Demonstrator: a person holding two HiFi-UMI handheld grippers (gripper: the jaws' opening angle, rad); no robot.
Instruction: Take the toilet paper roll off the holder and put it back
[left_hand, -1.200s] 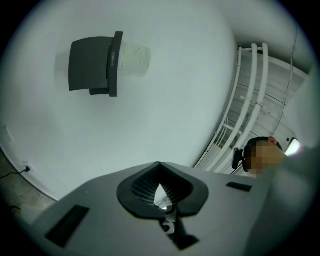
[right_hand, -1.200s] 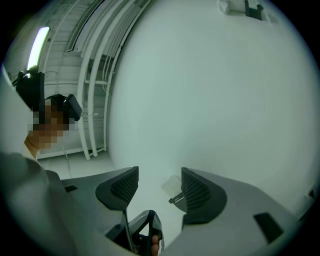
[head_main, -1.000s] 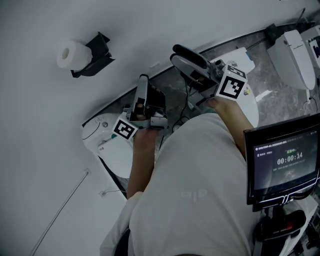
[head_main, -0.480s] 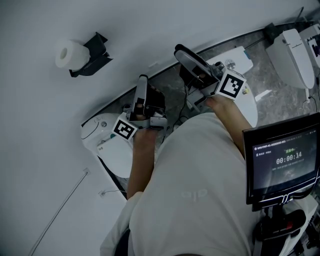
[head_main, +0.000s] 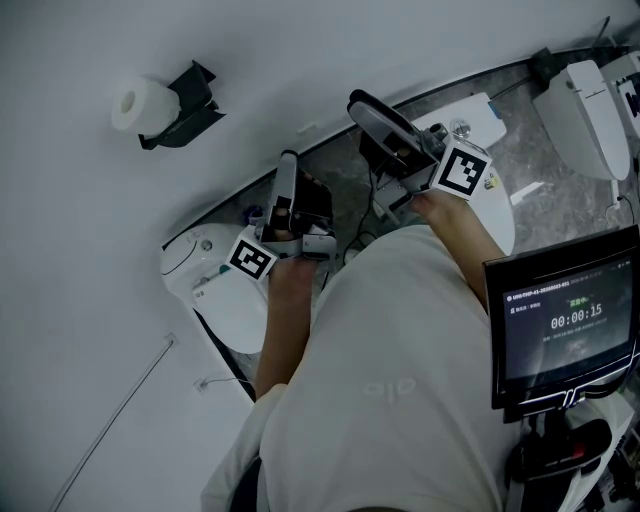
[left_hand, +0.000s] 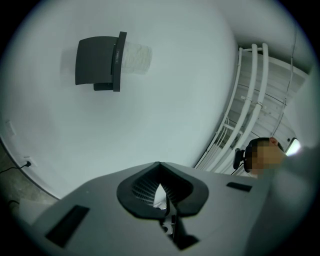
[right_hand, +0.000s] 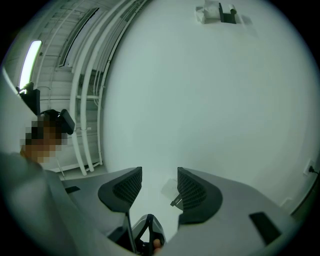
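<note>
Head view — roll (head_main: 138, 103) juts sideways off holder (head_main: 192, 95); left tool (left_hand: 159, 165) together, right tool (right_hand: 160, 172) apart.

1. Right gripper (right_hand: 159, 184) swung: holder (right_hand: 227, 12) with toilet paper roll (right_hand: 206, 11) now nearer straight ahead of its fingers (right_hand: 192, 192).
2. Left gripper (left_hand: 160, 186) turned slightly, holder drifted likewise.
3. Monitor (head_main: 560, 325) timer advanced.

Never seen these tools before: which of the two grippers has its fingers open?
The right gripper: its fingers stand apart with nothing between them, while the left gripper has its own pressed together.
</note>
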